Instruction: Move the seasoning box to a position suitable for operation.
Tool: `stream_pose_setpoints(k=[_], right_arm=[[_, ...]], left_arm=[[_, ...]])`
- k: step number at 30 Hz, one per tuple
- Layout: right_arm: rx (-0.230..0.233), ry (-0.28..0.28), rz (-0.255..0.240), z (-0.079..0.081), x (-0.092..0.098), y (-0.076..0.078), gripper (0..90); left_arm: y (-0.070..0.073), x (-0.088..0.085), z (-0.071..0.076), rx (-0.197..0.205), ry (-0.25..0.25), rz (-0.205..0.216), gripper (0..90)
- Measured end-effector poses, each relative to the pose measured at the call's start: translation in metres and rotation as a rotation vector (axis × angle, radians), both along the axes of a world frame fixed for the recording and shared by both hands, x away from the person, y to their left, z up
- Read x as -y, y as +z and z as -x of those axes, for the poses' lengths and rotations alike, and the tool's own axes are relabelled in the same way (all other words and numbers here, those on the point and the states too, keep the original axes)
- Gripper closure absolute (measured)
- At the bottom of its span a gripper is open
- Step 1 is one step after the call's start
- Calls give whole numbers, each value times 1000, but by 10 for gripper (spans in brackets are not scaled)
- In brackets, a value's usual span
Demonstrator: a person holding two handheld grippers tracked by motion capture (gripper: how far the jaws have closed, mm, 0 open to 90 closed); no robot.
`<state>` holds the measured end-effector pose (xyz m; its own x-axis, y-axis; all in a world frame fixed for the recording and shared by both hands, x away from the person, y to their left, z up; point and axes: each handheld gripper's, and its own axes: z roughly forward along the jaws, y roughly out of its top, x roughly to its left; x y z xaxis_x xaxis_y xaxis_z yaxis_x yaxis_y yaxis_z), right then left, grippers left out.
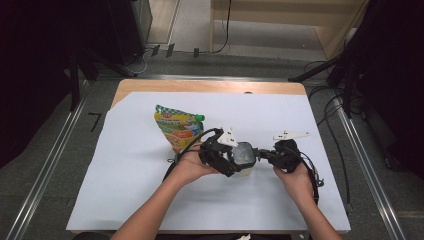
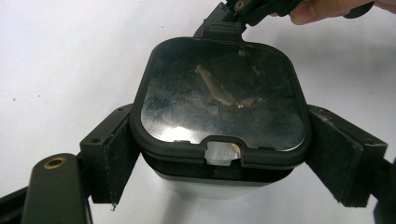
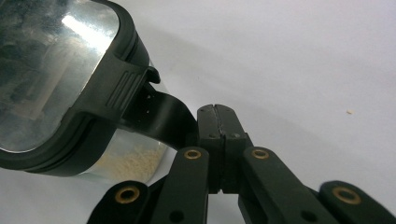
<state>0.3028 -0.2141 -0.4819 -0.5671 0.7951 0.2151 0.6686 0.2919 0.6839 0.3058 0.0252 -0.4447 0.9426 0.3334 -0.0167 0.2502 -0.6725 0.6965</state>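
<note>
Both tongs meet at the lidded container (image 1: 244, 156) on the table (image 1: 150, 200): left tongs (image 2: 219, 158) clamp its sides, right tongs (image 3: 217, 116), shut, pinch the lid's latch tab (image 3: 161, 116) on its right edge.

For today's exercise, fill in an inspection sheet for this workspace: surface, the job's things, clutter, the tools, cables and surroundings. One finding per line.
Surface: white sheet over a wooden table; a few small crumbs on it.
Job's things: clear container with a black-rimmed lid, lid on; pale crumbly contents at the bottom in the right gripper view.
Clutter: colourful spouted pouch lying behind the left hand.
Tools: left tool clamps the container's sides; right tool has its jaws closed, its tip against the black tab at the lid's clasp.
Cables: one trails from each tool; more lie on the floor at right.
Surroundings: dark equipment on both sides, metal floor rails, wooden furniture beyond.
</note>
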Motion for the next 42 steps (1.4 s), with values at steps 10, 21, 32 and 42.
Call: stream_pose_setpoints(k=[10, 21, 32, 42], right_arm=[[2, -1, 0, 0, 0, 0, 900], [1, 0, -4, 0, 0, 0, 900], [3, 6, -9, 1, -1, 1, 900], [0, 15, -10, 1, 0, 0, 900]], left_arm=[[4, 1, 0, 19, -5, 1, 181], [14, -1, 0, -60, -39, 112, 400], [22, 5, 0, -99, -48, 132, 516], [32, 15, -6, -154, -72, 88, 576]])
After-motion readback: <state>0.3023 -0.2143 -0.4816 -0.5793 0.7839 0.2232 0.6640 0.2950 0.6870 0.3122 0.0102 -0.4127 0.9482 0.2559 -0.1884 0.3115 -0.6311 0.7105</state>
